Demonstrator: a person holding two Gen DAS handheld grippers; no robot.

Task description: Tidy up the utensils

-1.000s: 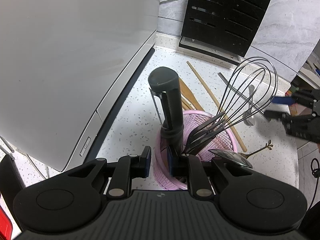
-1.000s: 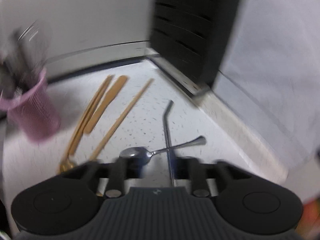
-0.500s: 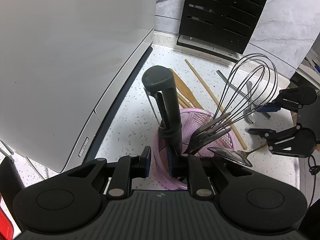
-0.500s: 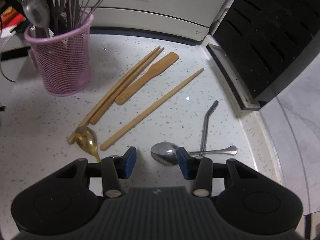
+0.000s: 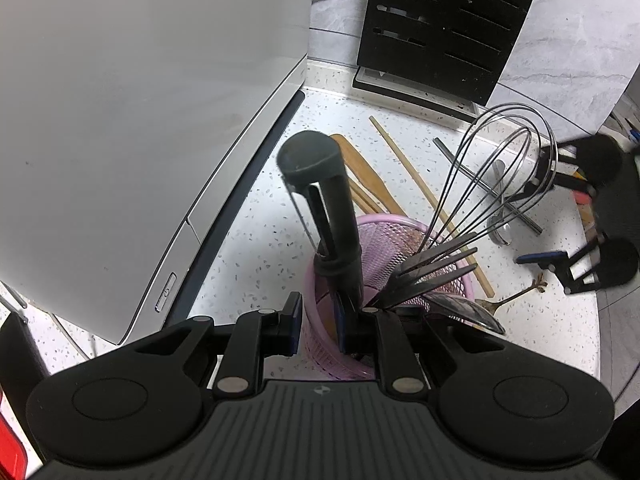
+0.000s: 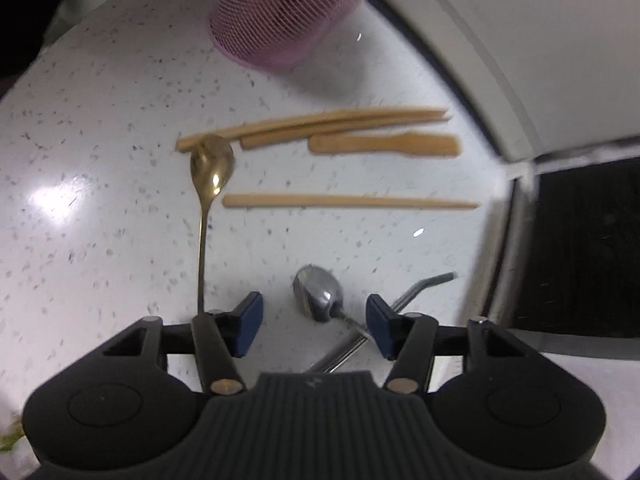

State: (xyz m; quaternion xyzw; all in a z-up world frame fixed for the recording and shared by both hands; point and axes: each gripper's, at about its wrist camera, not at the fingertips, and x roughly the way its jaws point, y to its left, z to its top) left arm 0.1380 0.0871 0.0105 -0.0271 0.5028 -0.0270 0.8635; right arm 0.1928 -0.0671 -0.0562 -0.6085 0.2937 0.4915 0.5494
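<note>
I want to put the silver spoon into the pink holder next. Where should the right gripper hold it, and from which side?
Grip the silver spoon at its thin neck just behind the bowl, coming straight down with the open right gripper. It lies flat, and its handle crosses the metal straw, so farther back risks catching both.

Left claw (image 5: 318, 326) clamped, apparently on rim; right claw (image 6: 314, 320) spread wide, hovering low.

Black hand-held gripper (image 6: 314, 314) with blue fingertips (image 6: 250, 316), silver screws.
</note>
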